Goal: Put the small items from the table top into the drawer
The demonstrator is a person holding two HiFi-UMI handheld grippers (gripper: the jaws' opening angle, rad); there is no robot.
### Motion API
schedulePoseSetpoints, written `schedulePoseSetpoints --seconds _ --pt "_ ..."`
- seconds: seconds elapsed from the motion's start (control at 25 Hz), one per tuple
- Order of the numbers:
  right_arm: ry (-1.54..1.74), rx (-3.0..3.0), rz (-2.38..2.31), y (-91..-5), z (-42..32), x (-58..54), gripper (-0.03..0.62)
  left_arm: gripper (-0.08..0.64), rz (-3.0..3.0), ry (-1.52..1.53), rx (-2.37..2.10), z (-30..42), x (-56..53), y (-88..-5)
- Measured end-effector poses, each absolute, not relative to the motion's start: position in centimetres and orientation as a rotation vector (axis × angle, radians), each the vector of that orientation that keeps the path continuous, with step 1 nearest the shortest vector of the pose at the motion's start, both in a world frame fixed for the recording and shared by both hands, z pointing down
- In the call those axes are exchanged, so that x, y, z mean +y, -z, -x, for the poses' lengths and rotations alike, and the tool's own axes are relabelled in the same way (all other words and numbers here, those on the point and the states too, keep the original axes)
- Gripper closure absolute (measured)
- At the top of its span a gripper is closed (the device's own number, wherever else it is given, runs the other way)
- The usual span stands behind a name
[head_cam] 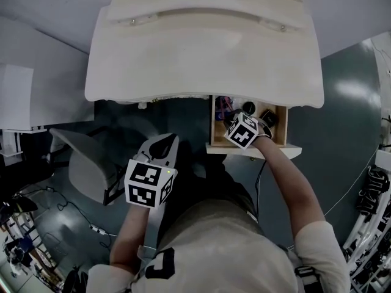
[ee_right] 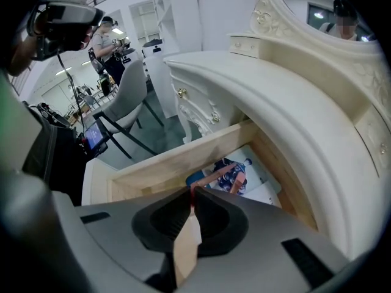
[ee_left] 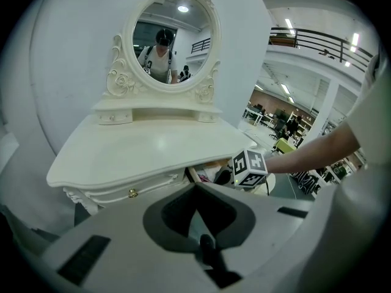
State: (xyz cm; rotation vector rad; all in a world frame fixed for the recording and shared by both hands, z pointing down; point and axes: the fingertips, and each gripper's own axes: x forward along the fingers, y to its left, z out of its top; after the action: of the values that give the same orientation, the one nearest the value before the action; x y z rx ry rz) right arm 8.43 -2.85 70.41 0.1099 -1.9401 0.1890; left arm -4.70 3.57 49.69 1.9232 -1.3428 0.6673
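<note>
Heads up on clearance: the drawer (head_cam: 213,124) is open, but the table top (head_cam: 201,60) overhangs its back part, so the only way in from above is the front strip. The right gripper (ee_right: 192,191), jaws together, sits right over that strip. Inside, a printed packet (ee_right: 231,174) covers the bottom at the left, with dark round bits (head_cam: 248,107) to its right. Left of the drawer it's open floor as far as the chair (head_cam: 85,163), and the left gripper (head_cam: 165,140) hangs in that gap. The table top is wide flat room up to the mirror shelf (ee_left: 156,112).
</note>
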Motion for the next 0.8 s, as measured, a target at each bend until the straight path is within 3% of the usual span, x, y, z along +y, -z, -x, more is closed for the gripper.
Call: schedulePoseSetpoints --seconds 0.8 --pt "-0.069 -1.875 -0.238 -72.1 -8.2 -4.7 0.551 0.505 -1.904 -0.652 -1.375 7.3 4.8 -49.5"
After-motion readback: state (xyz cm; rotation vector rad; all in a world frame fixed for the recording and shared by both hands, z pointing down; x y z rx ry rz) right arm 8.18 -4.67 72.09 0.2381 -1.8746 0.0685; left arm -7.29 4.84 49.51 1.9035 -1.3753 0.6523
